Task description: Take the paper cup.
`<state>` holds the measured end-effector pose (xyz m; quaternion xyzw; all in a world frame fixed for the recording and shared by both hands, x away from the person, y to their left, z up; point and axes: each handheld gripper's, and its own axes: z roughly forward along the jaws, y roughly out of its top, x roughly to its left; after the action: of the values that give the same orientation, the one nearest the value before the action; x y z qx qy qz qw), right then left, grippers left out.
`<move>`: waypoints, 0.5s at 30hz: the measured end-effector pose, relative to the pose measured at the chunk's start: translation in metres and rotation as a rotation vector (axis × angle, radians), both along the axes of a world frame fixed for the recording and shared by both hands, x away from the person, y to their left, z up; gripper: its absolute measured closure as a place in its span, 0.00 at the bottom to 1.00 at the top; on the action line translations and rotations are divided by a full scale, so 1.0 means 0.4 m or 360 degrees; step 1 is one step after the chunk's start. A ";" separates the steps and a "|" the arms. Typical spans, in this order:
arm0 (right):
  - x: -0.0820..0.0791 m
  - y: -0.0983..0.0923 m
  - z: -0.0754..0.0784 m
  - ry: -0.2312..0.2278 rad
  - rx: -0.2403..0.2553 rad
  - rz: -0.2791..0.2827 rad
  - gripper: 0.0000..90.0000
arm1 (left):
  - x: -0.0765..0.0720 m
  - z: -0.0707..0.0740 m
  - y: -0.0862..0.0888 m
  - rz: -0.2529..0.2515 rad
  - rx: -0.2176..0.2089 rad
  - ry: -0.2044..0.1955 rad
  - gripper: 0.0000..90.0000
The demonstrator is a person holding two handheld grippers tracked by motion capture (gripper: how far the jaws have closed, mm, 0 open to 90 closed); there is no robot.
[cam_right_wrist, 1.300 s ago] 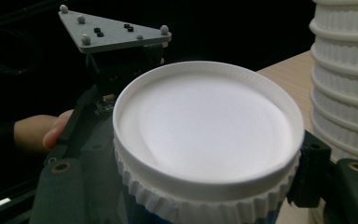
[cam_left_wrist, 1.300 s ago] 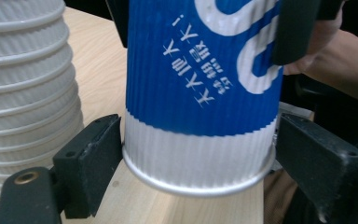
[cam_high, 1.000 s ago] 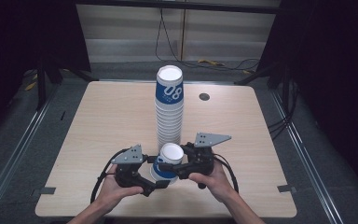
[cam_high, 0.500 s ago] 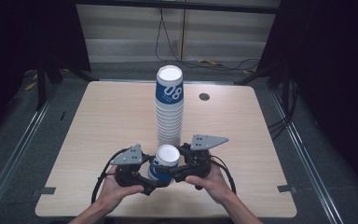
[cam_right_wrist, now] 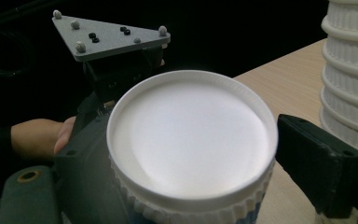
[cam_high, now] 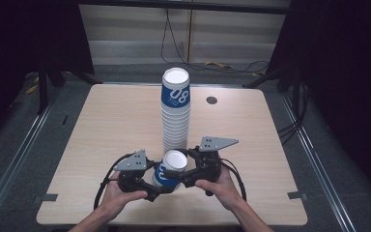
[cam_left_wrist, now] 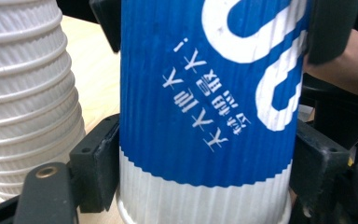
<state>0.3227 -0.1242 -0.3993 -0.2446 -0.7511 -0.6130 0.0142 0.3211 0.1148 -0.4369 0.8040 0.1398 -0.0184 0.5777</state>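
A blue-and-white ribbed paper cup [cam_high: 170,169] hangs just above the table's front, between both grippers. My left gripper [cam_high: 160,187] is shut on it. In the left gripper view both pads press the sides of the cup [cam_left_wrist: 205,116] and my left gripper [cam_left_wrist: 207,163] squeezes its lower part. My right gripper [cam_high: 182,173] has just been opening. The cup's white round end [cam_right_wrist: 191,140] still sits between its jaws in the right gripper view, and the right pad [cam_right_wrist: 319,161] stands a little off the rim. A tall stack of upturned cups [cam_high: 176,116] rises right behind.
The light wooden table [cam_high: 101,125] has a small dark cable hole [cam_high: 211,100] at the back right. The stack's ribbed white rims [cam_left_wrist: 25,93] stand close beside the held cup. Dark floor and metal rails surround the table. The other hand and its grey plate [cam_right_wrist: 112,37] show beyond the cup.
The cup's white end has shifted slightly left and toward the front between the grippers. Both hands have kept their place.
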 end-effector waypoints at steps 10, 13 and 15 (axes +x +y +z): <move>-0.001 -0.026 0.010 0.0025 -0.0031 -0.0020 0.15 | 0.003 -0.005 0.005 -0.0015 0.0049 0.0041 0.25; -0.001 -0.034 0.012 0.0026 -0.0052 -0.0032 0.15 | 0.007 -0.006 0.011 -0.0022 0.0065 0.0079 0.25; 0.000 -0.039 0.013 0.0017 -0.0067 -0.0040 0.15 | 0.008 -0.006 0.015 -0.0020 0.0081 0.0082 0.25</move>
<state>0.3228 -0.1399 -0.3940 -0.2577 -0.7607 -0.5958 0.0053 0.3242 0.1210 -0.4394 0.8186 0.1500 -0.0394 0.5531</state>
